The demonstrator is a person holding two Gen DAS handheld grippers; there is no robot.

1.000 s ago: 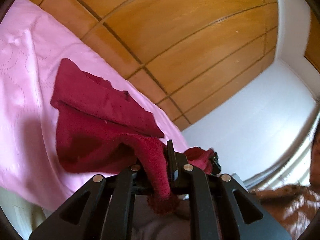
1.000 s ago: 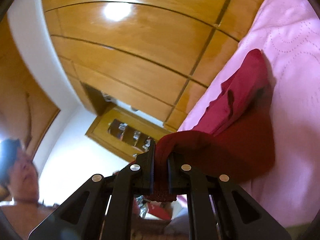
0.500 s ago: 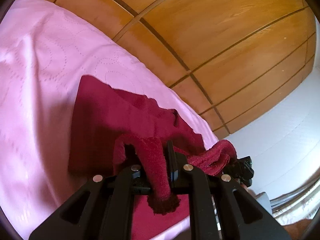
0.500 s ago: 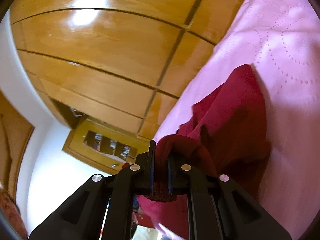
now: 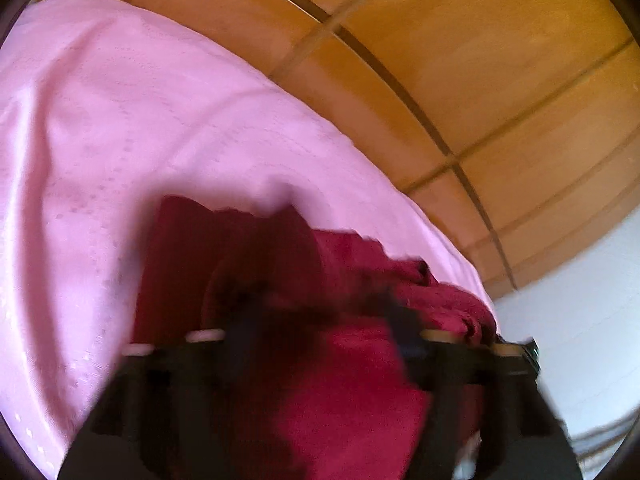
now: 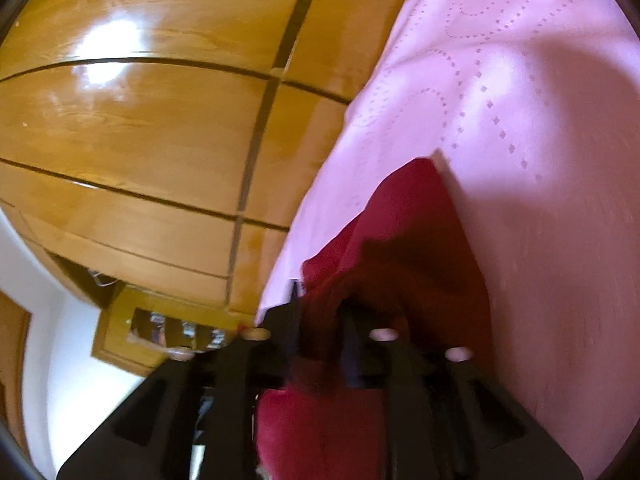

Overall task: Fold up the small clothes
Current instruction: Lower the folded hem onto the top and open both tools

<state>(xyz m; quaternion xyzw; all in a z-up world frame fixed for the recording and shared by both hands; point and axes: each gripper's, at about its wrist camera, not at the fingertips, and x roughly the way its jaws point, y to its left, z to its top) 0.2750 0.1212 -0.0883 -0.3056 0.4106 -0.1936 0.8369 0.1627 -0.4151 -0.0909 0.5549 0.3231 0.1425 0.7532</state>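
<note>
A dark red garment (image 5: 352, 248) lies folded over on the pink bedspread (image 5: 140, 120). My left gripper (image 5: 322, 312) hangs low over its near part. The picture is blurred, but the jaws stand wide and are opening; the cloth lies loose between and under them. In the right wrist view the same garment (image 6: 412, 216) spreads ahead on the bedspread (image 6: 520, 120). My right gripper (image 6: 322, 312) has its jaws opening too, and a fold of red cloth sits between the fingers without being pinched.
Glossy wooden wardrobe doors (image 5: 480, 60) rise just behind the bed, also seen as wardrobe doors (image 6: 140, 120) on the right wrist's left side. A white wall (image 5: 580, 340) and a small wooden cabinet (image 6: 180, 332) stand beyond the bed's edge.
Both grippers carried the pinched red cloth forward and down over the rest of the garment. Both then opened and let go of it.
</note>
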